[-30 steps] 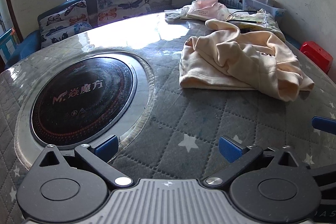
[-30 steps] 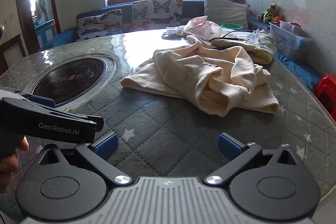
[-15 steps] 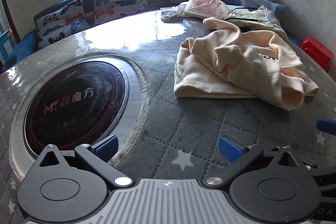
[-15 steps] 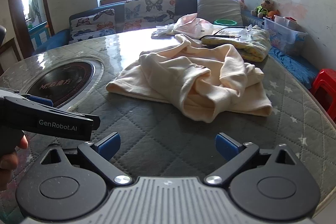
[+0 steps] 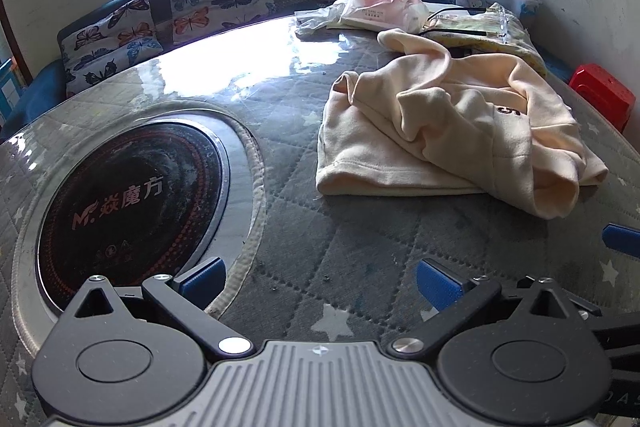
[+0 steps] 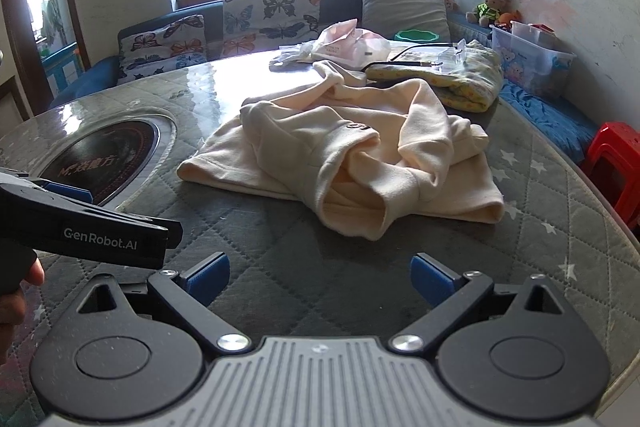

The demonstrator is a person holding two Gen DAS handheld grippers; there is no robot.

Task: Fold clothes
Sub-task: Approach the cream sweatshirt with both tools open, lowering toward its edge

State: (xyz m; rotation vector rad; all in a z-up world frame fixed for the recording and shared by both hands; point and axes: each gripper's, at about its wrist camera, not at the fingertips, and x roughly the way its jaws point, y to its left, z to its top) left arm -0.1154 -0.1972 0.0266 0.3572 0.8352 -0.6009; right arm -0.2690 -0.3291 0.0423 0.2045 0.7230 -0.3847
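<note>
Change since earlier: both grippers have come closer to the cream garment (image 5: 448, 131), which now fills more of each view; it lies in the same crumpled heap.
Garment: cream sweatshirt-like piece (image 6: 352, 155) bunched on the quilted grey worktop (image 5: 360, 251), one sleeve trailing toward the far clutter, a folded cuff opening toward the near side, hem edge straight on the side facing the hotplate.
Left gripper (image 5: 318, 277): blue-padded fingers (image 5: 202, 277) spread wide, nothing between them, hovering over bare worktop short of the garment's near hem.
Right gripper (image 6: 320, 275): fingers (image 6: 430, 277) spread wide and empty, aimed at the garment's folded cuff; it sits beside the left gripper, whose black body (image 6: 92, 231) crosses the lower left of the right wrist view, with part of a hand (image 6: 16, 291) at the edge.
Edges: round inset hotplate (image 5: 124, 203) lies left of the garment, a strip of bare quilting between them; the worktop's curved rim (image 6: 592, 195) runs past the garment's right side.
Open room: bare quilted surface between both grippers and the garment.
Far side: pink packet (image 5: 378, 9) and yellow folded cloth (image 6: 460, 75) just beyond the garment; red stool (image 6: 616, 163) off the worktop's right edge.
</note>
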